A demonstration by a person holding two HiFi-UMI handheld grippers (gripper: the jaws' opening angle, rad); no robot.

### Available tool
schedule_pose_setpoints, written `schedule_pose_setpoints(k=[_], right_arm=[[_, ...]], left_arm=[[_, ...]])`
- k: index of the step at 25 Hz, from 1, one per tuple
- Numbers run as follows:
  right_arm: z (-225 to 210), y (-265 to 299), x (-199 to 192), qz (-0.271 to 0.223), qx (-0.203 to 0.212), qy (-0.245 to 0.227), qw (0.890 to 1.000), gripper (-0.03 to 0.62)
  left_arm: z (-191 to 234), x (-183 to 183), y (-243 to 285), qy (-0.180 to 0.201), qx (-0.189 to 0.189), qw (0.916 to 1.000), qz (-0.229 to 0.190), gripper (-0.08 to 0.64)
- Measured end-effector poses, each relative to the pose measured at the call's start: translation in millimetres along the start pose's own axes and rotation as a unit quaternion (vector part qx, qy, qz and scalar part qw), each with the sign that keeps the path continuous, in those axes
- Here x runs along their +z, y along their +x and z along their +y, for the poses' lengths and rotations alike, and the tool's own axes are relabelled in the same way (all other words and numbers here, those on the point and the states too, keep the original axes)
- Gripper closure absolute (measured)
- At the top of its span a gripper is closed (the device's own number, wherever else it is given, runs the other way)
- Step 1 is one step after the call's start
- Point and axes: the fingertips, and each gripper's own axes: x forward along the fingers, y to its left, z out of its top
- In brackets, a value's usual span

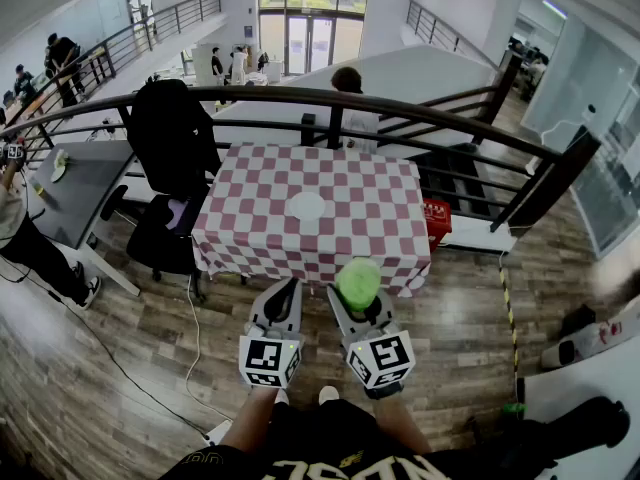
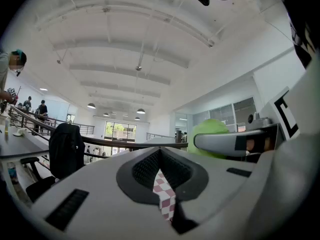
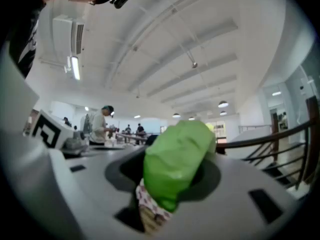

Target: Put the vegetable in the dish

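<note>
A light green leafy vegetable (image 1: 358, 282) is clamped between the jaws of my right gripper (image 1: 357, 296), held in the air in front of the table's near edge. In the right gripper view the vegetable (image 3: 176, 160) fills the gap between the jaws of my right gripper (image 3: 170, 184). The white dish (image 1: 306, 206) lies in the middle of the red-and-white checkered table (image 1: 370, 223), farther ahead. My left gripper (image 1: 289, 288) hovers beside the right one, shut and holding nothing. In the left gripper view the jaws of my left gripper (image 2: 161, 159) meet, and the vegetable (image 2: 212, 133) shows to the right.
A black office chair (image 1: 170, 143) draped with a dark jacket stands left of the table. A dark railing (image 1: 400, 110) runs behind the table, with stairs beyond. A red crate (image 1: 437, 223) sits by the table's right side. A grey desk (image 1: 75, 183) and a person are at far left.
</note>
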Motion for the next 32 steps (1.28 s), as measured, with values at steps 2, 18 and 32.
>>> schedule_pose_setpoints(k=[2,18,32], right_arm=[[-2.6,-6.6,0.6,-0.002,0.001,0.002,1.000,0.410],[-45.7,-34.6,-0.4,0.003,-0.014,-0.058,0.998,0.410],[-86.0,65.6,-40.3,0.031,-0.004,-0.057,0.998,0.410]], left_arm=[[-9.4,-1.2,-0.6,0.000,-0.004,1.0000,-0.002,0.543],[-50.3,-9.7,25.6,0.022,0.011,0.9996,-0.009,0.543],[8.9,-41.9,115.2,-0.018,-0.005,0.9998,0.001,0.543]])
